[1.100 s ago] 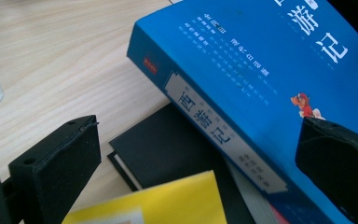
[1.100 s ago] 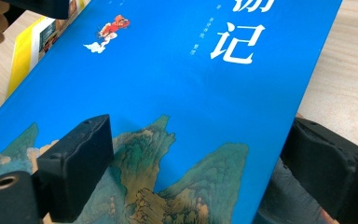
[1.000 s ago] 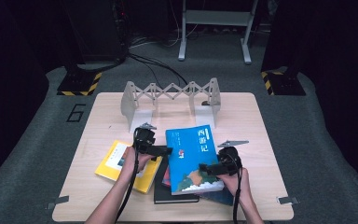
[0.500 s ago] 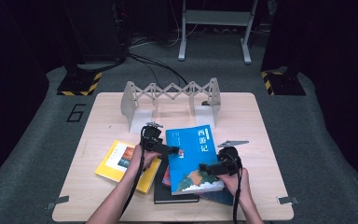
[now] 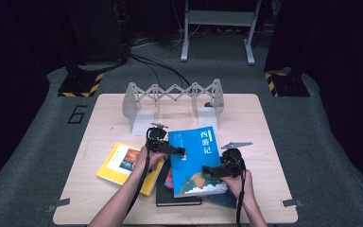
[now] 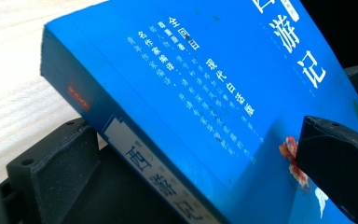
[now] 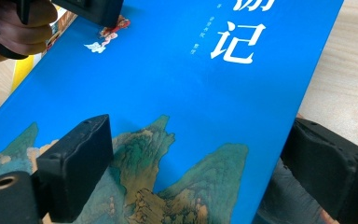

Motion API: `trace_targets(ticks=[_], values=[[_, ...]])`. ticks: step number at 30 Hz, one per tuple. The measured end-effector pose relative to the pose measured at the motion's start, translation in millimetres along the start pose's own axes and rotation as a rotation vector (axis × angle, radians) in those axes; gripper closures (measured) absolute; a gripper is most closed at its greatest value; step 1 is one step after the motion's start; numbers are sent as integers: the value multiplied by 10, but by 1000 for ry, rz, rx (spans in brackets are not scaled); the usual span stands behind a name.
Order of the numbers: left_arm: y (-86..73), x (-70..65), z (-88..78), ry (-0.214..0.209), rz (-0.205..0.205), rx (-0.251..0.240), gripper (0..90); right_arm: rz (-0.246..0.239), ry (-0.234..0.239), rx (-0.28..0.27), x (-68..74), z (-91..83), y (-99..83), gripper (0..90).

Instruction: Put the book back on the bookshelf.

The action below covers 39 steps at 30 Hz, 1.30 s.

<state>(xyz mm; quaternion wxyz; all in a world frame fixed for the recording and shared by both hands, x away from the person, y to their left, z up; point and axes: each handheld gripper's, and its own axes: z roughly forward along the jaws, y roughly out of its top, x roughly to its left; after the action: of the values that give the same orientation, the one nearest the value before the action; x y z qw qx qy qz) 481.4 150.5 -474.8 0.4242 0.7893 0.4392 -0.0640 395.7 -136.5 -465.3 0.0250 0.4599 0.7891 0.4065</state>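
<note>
A thick blue book with white characters and a mountain picture lies tilted on top of a pile of books at the table's front middle. My left gripper holds its left spine edge. In the left gripper view the left gripper has one jaw under the spine and the other on the blue book's cover. My right gripper grips the book's near right corner. In the right gripper view the right gripper has one jaw on the blue book's cover and the other beneath its edge.
A yellow book lies to the left, partly under my left hand. A black book and others sit beneath the blue one. A white folding book rack stands at the back of the wooden table.
My left gripper moved right from over the yellow book to the blue book's left edge and took hold of it. The right gripper stayed on the book.
</note>
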Motion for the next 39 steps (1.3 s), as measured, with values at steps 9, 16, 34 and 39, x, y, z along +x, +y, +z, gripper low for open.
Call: trace_targets(ticks=[9,16,34,39], values=[[26,-53,-19,9,27,14,1,6,-3,2,-12,22,16,81],[57,-117,-54,23,56,2,17,14,2,7,-26,27,22,80],[40,-96,-270,59,71,-14,47,-38,-12,23,175,121,139,78],[26,-108,-322,66,73,-24,53,-43,-11,24,199,138,156,76]])
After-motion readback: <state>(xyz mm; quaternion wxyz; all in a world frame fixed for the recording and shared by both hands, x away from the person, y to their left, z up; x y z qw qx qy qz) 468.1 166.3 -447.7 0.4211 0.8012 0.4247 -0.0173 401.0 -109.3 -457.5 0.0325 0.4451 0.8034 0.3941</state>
